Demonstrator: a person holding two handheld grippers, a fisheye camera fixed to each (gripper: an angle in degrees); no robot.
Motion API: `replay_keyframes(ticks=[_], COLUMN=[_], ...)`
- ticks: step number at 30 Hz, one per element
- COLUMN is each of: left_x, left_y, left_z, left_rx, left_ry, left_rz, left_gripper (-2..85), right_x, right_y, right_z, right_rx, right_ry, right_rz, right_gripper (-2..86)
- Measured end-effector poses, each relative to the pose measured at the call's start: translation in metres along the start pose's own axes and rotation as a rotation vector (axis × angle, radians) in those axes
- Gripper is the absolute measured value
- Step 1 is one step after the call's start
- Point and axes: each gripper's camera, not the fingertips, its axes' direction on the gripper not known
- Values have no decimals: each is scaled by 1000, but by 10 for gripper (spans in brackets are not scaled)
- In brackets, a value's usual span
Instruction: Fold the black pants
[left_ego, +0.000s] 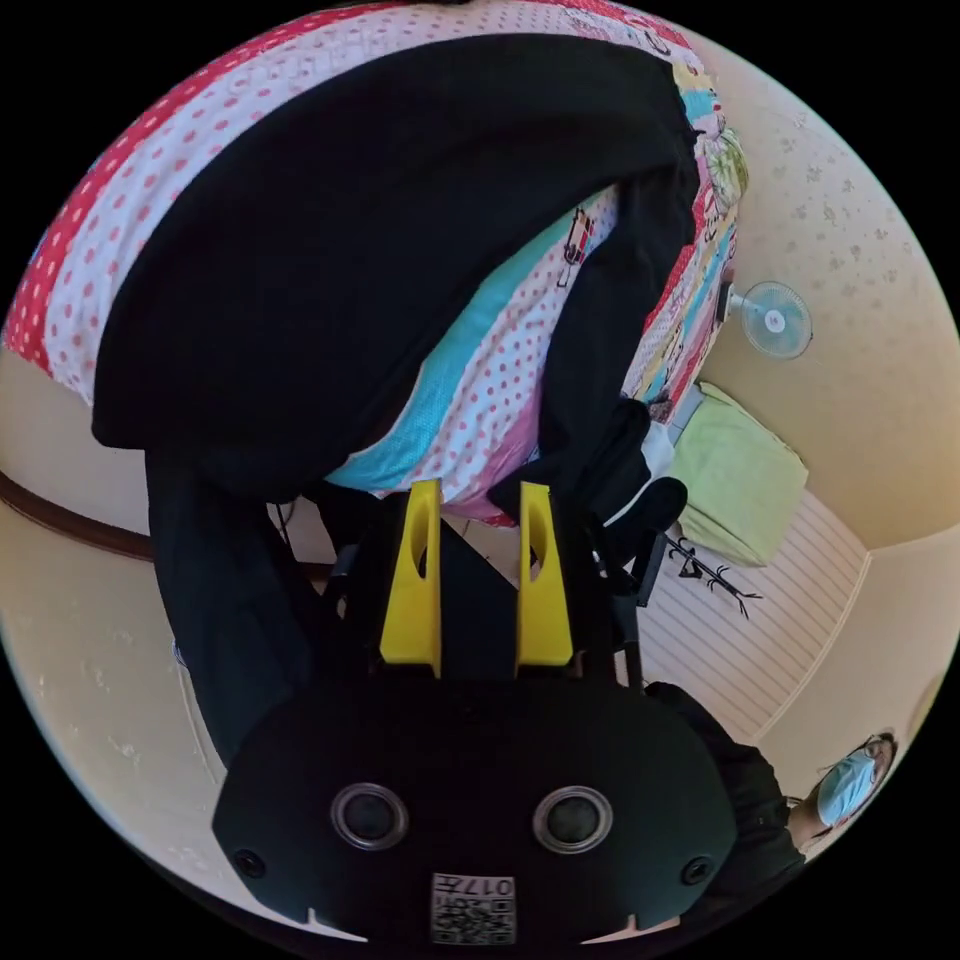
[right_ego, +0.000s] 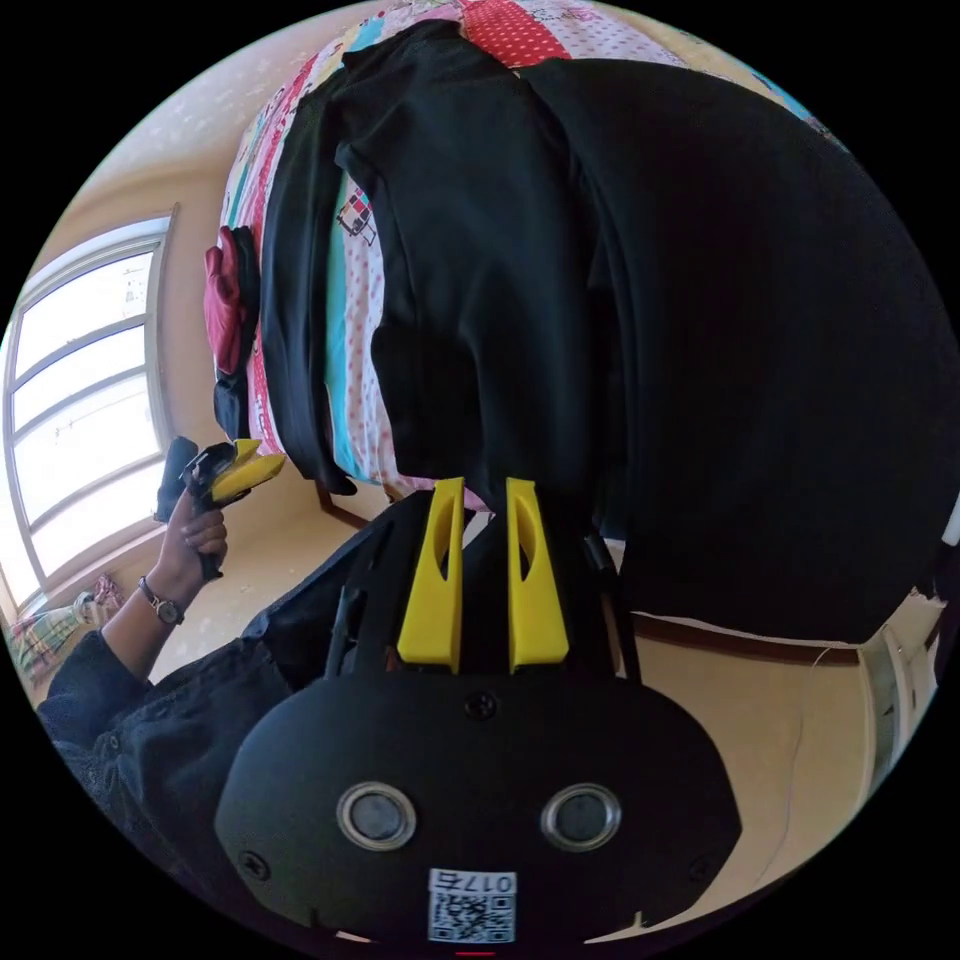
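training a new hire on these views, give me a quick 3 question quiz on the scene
1. True or false: the pants lie on a plain white sheet.
2. In the left gripper view, what stands near the green cushion? A) a fan B) a lamp C) a chair
3. Short answer: in the right gripper view, what does the hand near the window hold?

Key:
1. False: the sheet is spotted and striped in pink, red and teal.
2. A, the fan.
3. The left gripper.
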Motion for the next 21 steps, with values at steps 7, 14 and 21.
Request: replay_keyframes(ticks=[7,14,21], left_x=[45,66,46], left_y=[-35,-110,-126], left_z=[47,105,105], left_rx=[-223,-352,-463], left_ry=[-162,-238,-261], left_rz=[238,234,171], left_gripper=[159,165,38], right_x=[22,55,79], right_y=[47,94,141], right_z=[-110,-185,-233], right_rx=[124,124,115], right_ry=[-4,-85,-130], right_rz=[-1,9,-22], right_gripper=[82,87,83])
